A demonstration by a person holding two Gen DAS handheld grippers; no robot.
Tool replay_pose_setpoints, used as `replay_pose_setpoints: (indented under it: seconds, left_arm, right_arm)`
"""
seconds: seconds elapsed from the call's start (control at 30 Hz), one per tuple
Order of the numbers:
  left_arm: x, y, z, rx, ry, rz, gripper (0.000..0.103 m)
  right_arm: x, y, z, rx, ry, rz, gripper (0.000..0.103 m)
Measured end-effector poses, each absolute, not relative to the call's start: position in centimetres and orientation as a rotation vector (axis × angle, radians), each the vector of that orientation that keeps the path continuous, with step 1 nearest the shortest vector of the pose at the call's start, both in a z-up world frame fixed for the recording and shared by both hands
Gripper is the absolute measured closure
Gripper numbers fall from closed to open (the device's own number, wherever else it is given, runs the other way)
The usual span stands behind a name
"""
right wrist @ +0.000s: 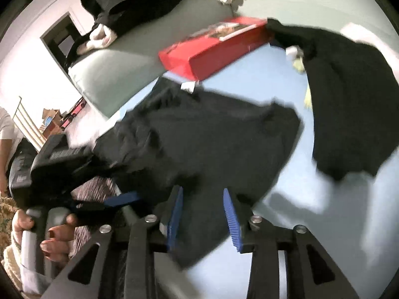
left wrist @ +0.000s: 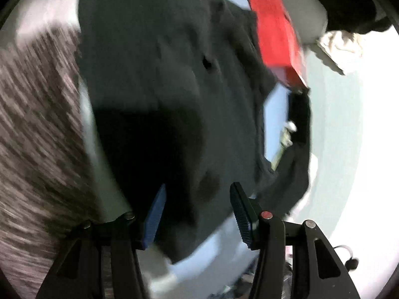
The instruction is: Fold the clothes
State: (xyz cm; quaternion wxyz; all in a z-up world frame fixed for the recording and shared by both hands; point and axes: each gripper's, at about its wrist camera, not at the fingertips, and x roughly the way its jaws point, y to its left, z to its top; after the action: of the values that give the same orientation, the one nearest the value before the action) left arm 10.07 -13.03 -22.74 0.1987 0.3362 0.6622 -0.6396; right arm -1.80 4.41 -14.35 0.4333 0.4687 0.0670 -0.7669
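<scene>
Hovering right gripper (right wrist: 203, 214), jaws apart, over black garment (right wrist: 212, 134)

Right gripper (right wrist: 203, 216) jaws apart over a dark garment (right wrist: 199, 134) on light blue bedding (right wrist: 286, 236); red box (right wrist: 214, 49) beyond, second dark garment (right wrist: 349, 104) far right.

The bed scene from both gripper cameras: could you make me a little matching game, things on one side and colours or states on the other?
Things:
1. box
2. garment under the grippers
3. bed sheet
4. right gripper

Descriptions:
A. light blue
B. open, holding nothing
C. red
D. dark, lying flat

Pairs: 1-C, 2-D, 3-A, 4-B
</scene>
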Motion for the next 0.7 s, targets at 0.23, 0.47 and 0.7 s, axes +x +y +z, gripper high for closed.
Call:
replay_pose_setpoints:
  seconds: [0.23, 0.47, 0.7]
  left_arm:
    - [10.6, -19.3, -18.2, 0.955, 1.527, -1.885, 0.048]
    - [8.4, -21.5, -19.9, 0.991, 1.343, -1.969, 0.049]
    - [7.0, -22.0, -21.1, 0.995, 1.298, -1.990, 0.054]
  right_arm:
    - [-9.2, -4.9, -14.1, 1.122, 0.311, -1.729, 0.031]
    - [-11.0, -15.0, -17.8, 1.084, 0.580, -1.613, 0.031]
    - [-11.9, -18.3, -20.3, 1.072, 0.602, -1.579, 0.038]
